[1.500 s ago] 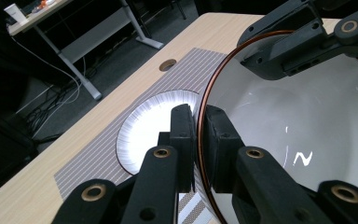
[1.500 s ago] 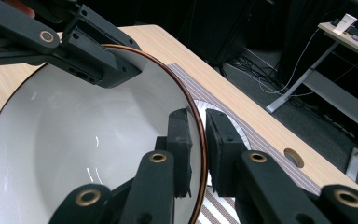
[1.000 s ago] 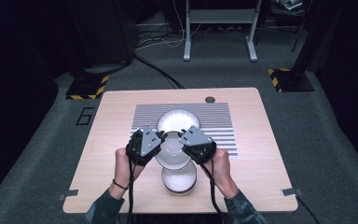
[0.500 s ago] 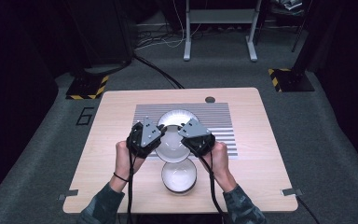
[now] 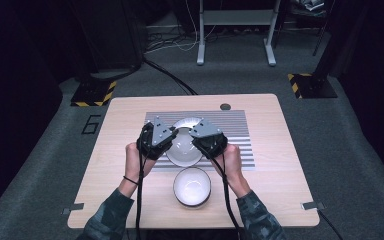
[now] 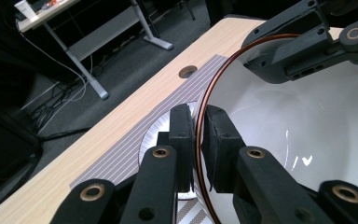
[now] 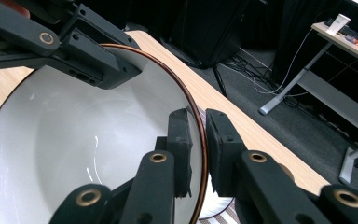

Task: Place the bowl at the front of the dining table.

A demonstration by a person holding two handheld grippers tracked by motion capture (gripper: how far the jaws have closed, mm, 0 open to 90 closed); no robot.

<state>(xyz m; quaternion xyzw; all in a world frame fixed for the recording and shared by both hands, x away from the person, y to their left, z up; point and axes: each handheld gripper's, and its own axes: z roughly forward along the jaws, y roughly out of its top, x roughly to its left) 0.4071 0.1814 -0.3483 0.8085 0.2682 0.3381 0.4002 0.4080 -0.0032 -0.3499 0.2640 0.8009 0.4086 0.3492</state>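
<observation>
Both my left gripper and right gripper pinched the white brown-rimmed ceramic bowl's rim, having carried it toward twelve o'clock, away from the second white bowl

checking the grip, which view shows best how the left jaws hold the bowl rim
The left gripper view: the left gripper pinches the held bowl by its brown rim, one jaw inside, one outside. The right gripper view shows it across the bowl; the high view shows the bowl from above, grip hidden.
</observation>
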